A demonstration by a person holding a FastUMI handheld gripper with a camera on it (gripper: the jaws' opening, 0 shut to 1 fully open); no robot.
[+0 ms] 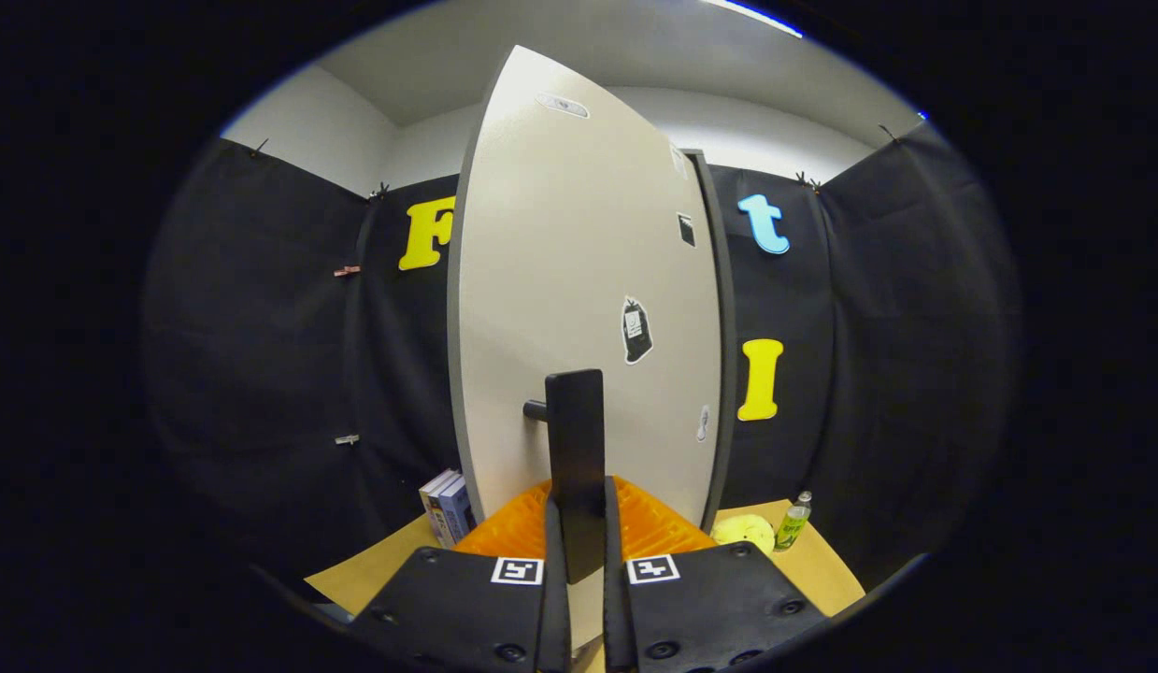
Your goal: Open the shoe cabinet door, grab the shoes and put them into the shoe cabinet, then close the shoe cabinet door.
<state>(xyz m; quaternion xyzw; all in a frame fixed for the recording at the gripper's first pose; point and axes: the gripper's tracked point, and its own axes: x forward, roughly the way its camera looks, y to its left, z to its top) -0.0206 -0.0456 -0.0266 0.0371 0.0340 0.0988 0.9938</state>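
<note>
The gripper (576,533) has its two fingers drawn in tight on the door handle (576,467), a dark flat upright bar that runs down between them; both fingers press on its lower part, one from each side. Each finger carries a small square marker w/ a black-and-white pattern near its tip. The handle stands off the door on a short dark peg at its upper left.

The shoe cabinet door (579,280) is the big pale panel straight ahead of the fingers, upright, w/ a grey edge down its left side. It has a few small stickers on it: a dark tag-shaped one just above and right of the handle, a smaller dark one higher up nr the right edge, a pale oval one nr the top. A dark frame strip (723,346) of the cabinet runs along the door's right edge. Can't tell how far the door is open.

Beyond the fingers, at the foot of the door, sits something orange and ribbed (649,528); can't make out what it is. All this stands on a tan tabletop (373,570). Left of the door's foot, a couple of books (446,508) stand upright. Right of it, a pale yellow round thing (743,531), and just beside that a small green bottle (792,523) w/ a clear cap, upright. Black cloth wall behind.
</note>
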